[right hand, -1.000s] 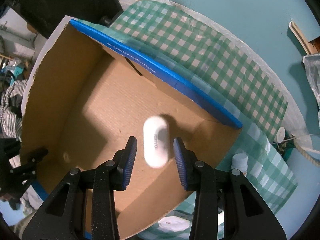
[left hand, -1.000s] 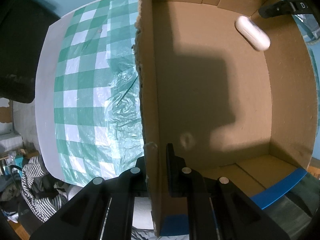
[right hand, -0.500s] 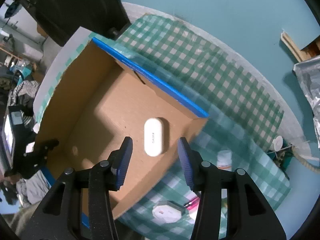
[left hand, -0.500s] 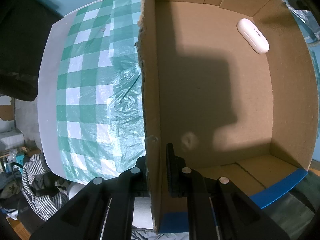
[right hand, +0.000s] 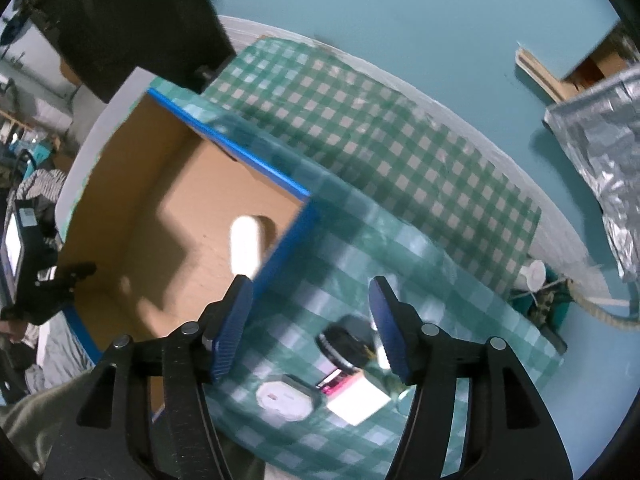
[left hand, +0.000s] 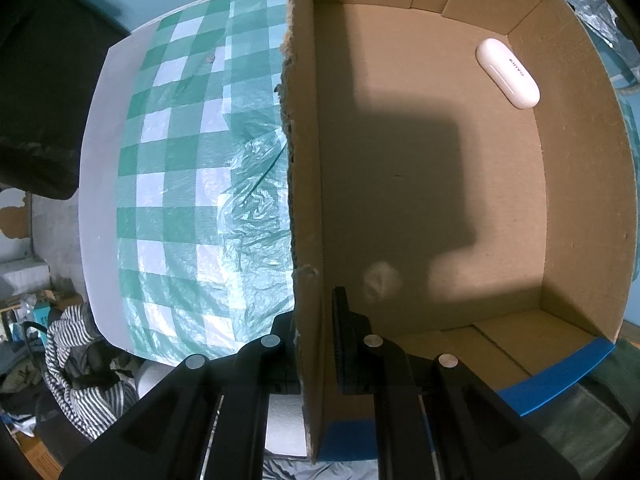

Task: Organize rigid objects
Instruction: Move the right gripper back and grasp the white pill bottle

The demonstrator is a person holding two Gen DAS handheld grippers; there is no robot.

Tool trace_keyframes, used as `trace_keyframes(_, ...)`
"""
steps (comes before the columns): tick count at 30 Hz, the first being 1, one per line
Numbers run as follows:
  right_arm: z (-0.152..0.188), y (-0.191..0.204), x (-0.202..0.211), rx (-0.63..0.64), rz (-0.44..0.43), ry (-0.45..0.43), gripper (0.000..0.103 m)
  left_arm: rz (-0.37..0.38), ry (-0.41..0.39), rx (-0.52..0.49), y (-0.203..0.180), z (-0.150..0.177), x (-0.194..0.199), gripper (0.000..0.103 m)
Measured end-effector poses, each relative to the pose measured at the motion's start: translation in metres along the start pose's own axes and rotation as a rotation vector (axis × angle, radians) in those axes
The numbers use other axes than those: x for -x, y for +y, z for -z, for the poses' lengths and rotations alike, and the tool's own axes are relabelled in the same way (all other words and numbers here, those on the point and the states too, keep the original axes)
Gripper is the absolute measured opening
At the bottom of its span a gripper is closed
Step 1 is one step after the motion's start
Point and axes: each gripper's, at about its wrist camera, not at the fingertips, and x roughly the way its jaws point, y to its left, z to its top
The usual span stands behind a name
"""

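The left gripper [left hand: 316, 344] is clamped on the side wall of the cardboard box [left hand: 580, 184]; the white case [left hand: 507, 73] lies on the box floor near a corner; the right gripper [right hand: 311, 322] hangs over the checked cloth [right hand: 400, 152], jaws opening, nothing between them.

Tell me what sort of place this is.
Probably a lived-in room at home: a checked plastic tablecloth covers the table, striped clothing lies heaped on the floor, and a cardboard box holds a white case.
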Motion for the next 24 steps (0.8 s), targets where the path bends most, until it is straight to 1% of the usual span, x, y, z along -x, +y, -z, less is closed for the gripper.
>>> trace_keyframes(3, 0.002, -0.02, -0.008, -0.025, 0.013, 0.018, 0.068, 0.001, 0.002, 0.005, 0.0, 0.0, 0.0, 0.01)
trace_keyframes(10, 0.008, -0.055, -0.041, -0.069, 0.007, 0.061, 0.068, 0.0, 0.005, 0.016, 0.001, 0.001, 0.0, 0.01)
trace_keyframes(16, 0.014, -0.068, -0.083, -0.066, 0.009, 0.124, 0.068, -0.004, 0.009, 0.032, 0.001, 0.004, -0.002, 0.01)
trace_keyframes(19, 0.018, -0.072, -0.097, -0.073, 0.016, 0.153, 0.068, -0.006, 0.01, 0.042, 0.001, 0.007, -0.003, 0.01)
trace_keyframes(24, 0.023, -0.074, -0.112, -0.071, 0.012, 0.171, 0.068, -0.012, 0.01, 0.051, 0.001, 0.01, -0.003, 0.01)
